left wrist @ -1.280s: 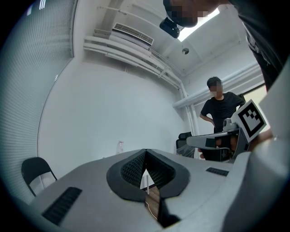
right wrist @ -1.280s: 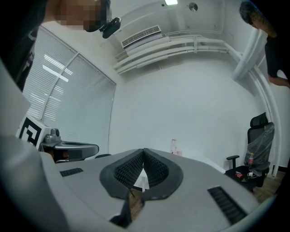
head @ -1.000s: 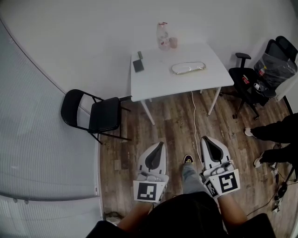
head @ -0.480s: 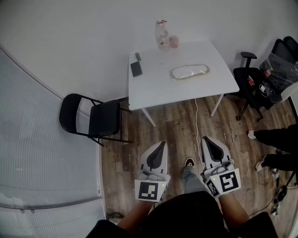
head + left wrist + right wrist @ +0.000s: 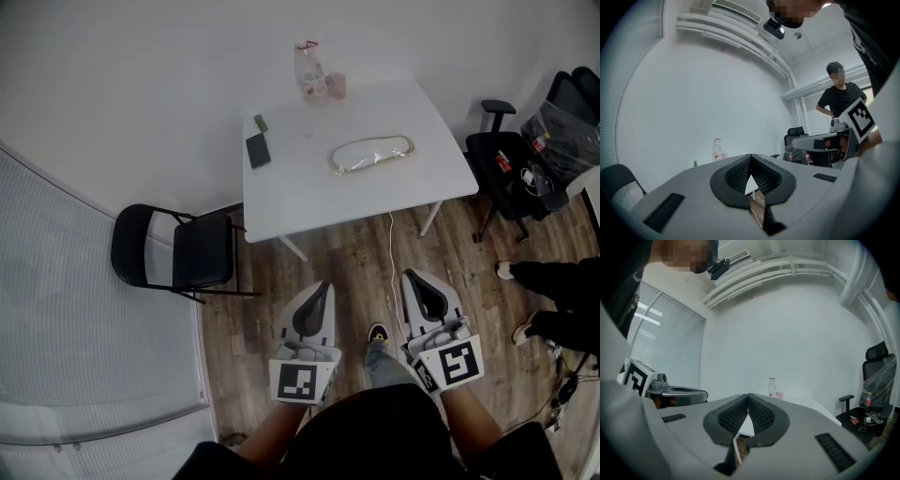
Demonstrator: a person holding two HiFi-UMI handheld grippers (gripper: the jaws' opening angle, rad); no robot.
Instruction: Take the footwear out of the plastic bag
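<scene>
A clear plastic bag point(image 5: 372, 155) with pale footwear inside lies on the white table point(image 5: 309, 192), right of its middle. Both grippers hang over the wooden floor, well short of the table's near edge. My left gripper point(image 5: 324, 285) is shut with nothing in it, and its jaws point(image 5: 750, 157) meet at the tip. My right gripper point(image 5: 410, 277) is also shut and empty, its jaws point(image 5: 748, 395) touching. Both point level toward the table.
A bottle point(image 5: 307, 67), a pink cup point(image 5: 335, 86) and a dark phone point(image 5: 258, 150) stand on the table's far side. A black folding chair point(image 5: 173, 253) is at left, an office chair point(image 5: 506, 159) at right. A white cable point(image 5: 392, 253) runs across the floor. A seated person's legs point(image 5: 553, 305) are at far right.
The table and folding chair have shifted lower in the head view as I walk toward them. Both grippers travel with me, still shut and side by side.
</scene>
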